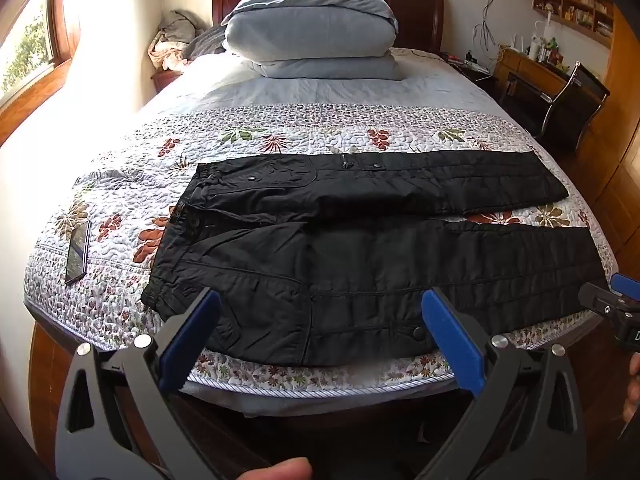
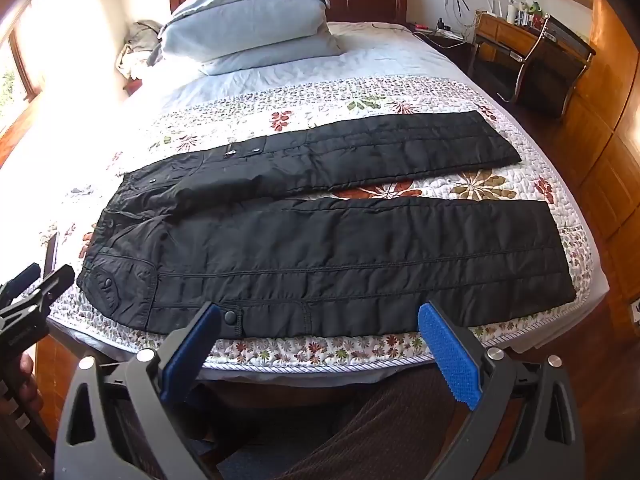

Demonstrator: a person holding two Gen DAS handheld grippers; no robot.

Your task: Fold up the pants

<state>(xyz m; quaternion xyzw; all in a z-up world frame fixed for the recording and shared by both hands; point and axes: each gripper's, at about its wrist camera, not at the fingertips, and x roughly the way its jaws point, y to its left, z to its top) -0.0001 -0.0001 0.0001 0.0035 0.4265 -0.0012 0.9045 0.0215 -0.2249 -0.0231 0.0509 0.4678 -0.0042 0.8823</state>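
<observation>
Black quilted pants (image 1: 360, 248) lie flat across the foot of the bed, waist to the left, both legs spread to the right with a gap between them. They also show in the right wrist view (image 2: 320, 240). My left gripper (image 1: 320, 300) is open and empty, held above the near edge of the pants at the hip. My right gripper (image 2: 320, 316) is open and empty, above the near leg's lower seam. Each gripper appears at the edge of the other's view: the right one (image 1: 612, 300) and the left one (image 2: 36, 280).
The floral quilt (image 1: 280, 136) covers the bed, with stacked blue-grey pillows (image 1: 312, 28) at the headboard. A dark phone (image 1: 78, 252) lies on the quilt left of the waist. A desk and chair (image 1: 560, 96) stand to the right. The bed's near edge (image 1: 320, 388) lies just below the pants.
</observation>
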